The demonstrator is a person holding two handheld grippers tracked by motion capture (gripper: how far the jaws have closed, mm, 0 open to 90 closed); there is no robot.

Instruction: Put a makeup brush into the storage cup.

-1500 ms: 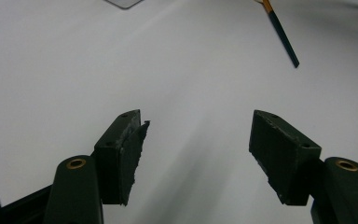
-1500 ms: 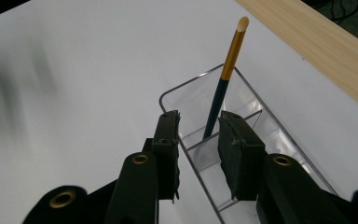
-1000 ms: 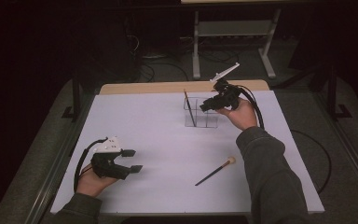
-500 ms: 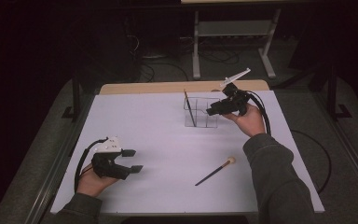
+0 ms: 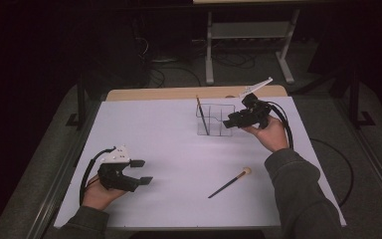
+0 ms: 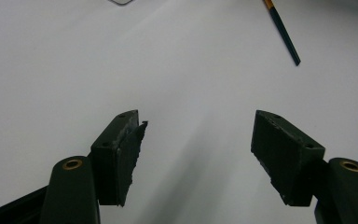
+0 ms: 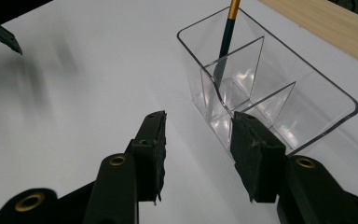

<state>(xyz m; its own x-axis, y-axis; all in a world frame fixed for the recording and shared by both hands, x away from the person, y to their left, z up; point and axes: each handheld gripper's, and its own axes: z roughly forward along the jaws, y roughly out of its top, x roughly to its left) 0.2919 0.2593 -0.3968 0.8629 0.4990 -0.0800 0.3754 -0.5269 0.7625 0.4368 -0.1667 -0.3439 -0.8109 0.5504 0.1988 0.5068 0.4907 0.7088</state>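
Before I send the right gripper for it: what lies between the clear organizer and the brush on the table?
Nothing: in the high view, bare white tabletop separates the clear organizer from the brush.

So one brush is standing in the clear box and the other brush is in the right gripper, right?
Not quite. The second brush lies loose on the table, as the high view shows. The right gripper holds nothing. One brush does stand in the clear box.

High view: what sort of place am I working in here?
Probably a lab or recording workspace, not a home: a table under a plain white cover in a darkened room, loose cables on the floor behind it, a metal stand, and few props, a clear divided organizer and a brush.
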